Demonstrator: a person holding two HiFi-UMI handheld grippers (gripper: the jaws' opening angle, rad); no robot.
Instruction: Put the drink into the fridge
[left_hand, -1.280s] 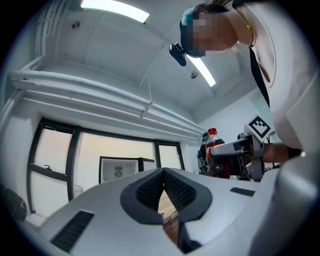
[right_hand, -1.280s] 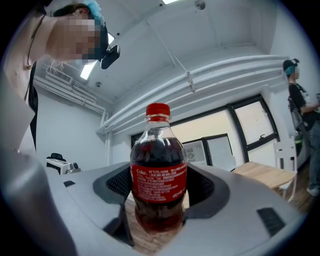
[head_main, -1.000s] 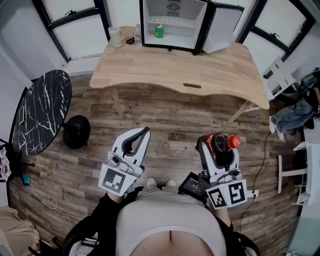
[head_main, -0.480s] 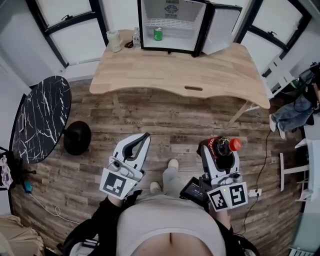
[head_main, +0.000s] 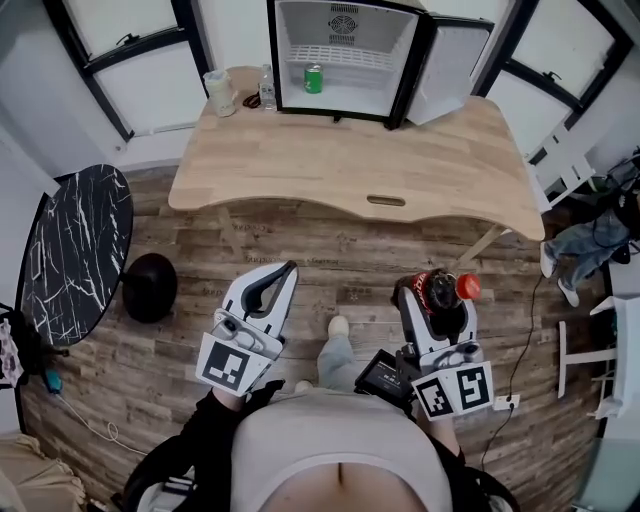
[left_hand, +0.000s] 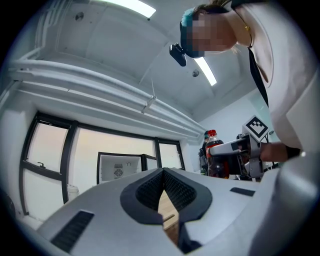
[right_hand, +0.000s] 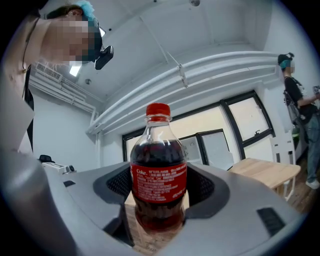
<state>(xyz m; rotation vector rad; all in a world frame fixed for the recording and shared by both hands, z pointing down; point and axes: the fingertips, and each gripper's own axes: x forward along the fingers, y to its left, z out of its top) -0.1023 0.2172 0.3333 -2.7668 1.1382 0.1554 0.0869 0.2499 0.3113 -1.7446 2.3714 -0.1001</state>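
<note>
Stepping nearer the table (head_main: 330, 165), I gripped the cola bottle (right_hand: 159, 175) in my right gripper (head_main: 433, 300), left gripper (head_main: 283, 272) closed, empty.

Office/lab rm: desk (head_main: 350, 160) w/ mini fridge (head_main: 345, 50), big windows (head_main: 130, 60).

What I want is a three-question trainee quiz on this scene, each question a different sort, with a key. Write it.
1. True or false: the right gripper has its fingers shut on the cola bottle.
2. The fridge door is: A shut; B open; C removed.
3. Fill in: inside the fridge stands a green ____.

Key: 1 true; 2 B; 3 can.
</note>
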